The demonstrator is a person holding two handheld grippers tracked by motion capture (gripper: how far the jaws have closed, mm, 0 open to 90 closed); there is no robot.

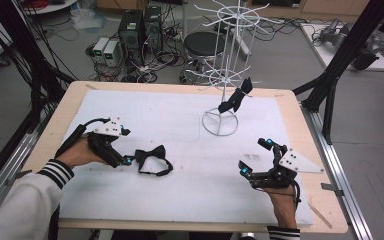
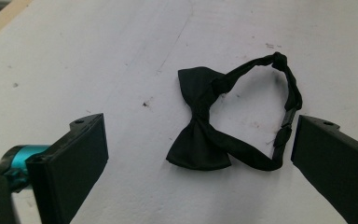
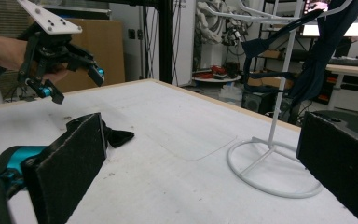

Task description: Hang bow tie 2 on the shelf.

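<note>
A black bow tie [image 1: 152, 159] with its looped strap lies flat on the white mat [image 1: 180, 200], left of centre. My left gripper [image 1: 128, 146] stands open just left of it; in the left gripper view the bow tie [image 2: 200, 135] rests on the mat between the two spread jaws of the left gripper [image 2: 200, 123], untouched. My right gripper [image 1: 255, 156] is open over the mat's right side, holding nothing. A white wire rack [image 1: 221, 122] stands at the back, with a second black bow tie [image 1: 236, 97] hanging from one arm. The right gripper [image 3: 207, 123] faces the rack [image 3: 275, 172].
The mat covers a wooden table [image 1: 300, 130]. Black frame posts [image 1: 330, 85] rise at the right edge and cables hang at the far left. Computers [image 1: 140, 30] and a stool [image 1: 202, 45] stand on the floor behind the table.
</note>
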